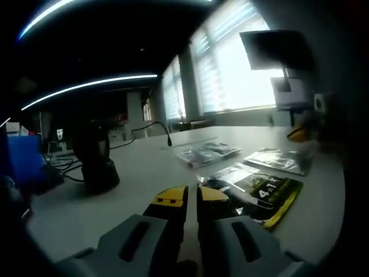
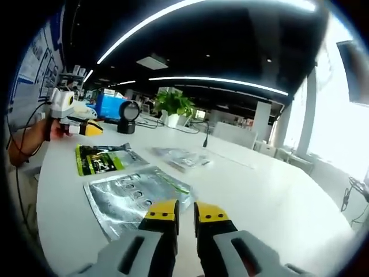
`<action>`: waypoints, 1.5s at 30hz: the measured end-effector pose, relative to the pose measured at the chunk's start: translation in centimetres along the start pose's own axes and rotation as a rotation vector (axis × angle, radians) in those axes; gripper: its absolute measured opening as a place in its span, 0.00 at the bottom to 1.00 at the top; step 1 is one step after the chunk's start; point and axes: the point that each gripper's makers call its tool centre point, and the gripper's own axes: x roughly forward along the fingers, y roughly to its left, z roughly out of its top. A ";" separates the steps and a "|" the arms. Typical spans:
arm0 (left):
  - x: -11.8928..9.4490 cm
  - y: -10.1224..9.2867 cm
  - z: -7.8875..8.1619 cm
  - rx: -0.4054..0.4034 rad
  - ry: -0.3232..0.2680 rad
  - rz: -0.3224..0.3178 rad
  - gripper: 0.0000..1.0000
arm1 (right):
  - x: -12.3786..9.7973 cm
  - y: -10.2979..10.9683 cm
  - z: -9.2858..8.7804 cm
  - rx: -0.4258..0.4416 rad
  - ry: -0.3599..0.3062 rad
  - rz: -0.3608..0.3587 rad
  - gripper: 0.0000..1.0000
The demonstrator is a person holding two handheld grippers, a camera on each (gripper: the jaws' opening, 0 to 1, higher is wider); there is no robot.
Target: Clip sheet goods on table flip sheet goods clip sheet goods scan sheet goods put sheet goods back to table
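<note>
Left gripper view: a dark stand (image 1: 95,158) at left, cables beside it; the left gripper (image 1: 191,196) hovers over the white table (image 1: 144,173), jaws nearly together and empty. To its right lie three sheet packs — a black-and-yellow pack (image 1: 259,193) nearest, two silver ones beyond.

Right gripper view: the other gripper appears at far left; a green pack (image 2: 98,158), then a silver pack (image 2: 130,199) just ahead of the right gripper (image 2: 185,212) — jaws nearly closed, holding nothing.
</note>
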 end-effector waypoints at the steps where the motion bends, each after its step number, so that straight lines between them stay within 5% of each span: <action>1: 0.0 0.0 0.0 0.000 0.000 0.000 0.00 | 0.1 0.0 0.3 0.004 0.003 0.006 0.08; 31: 0.1 -0.1 -0.1 0.005 0.002 -0.006 0.00 | 4.1 0.2 1.4 -0.190 0.212 0.120 0.14; 45: -0.2 -0.6 0.1 0.005 -0.001 -0.009 0.00 | 6.2 -0.1 -0.1 -0.141 0.322 0.206 0.17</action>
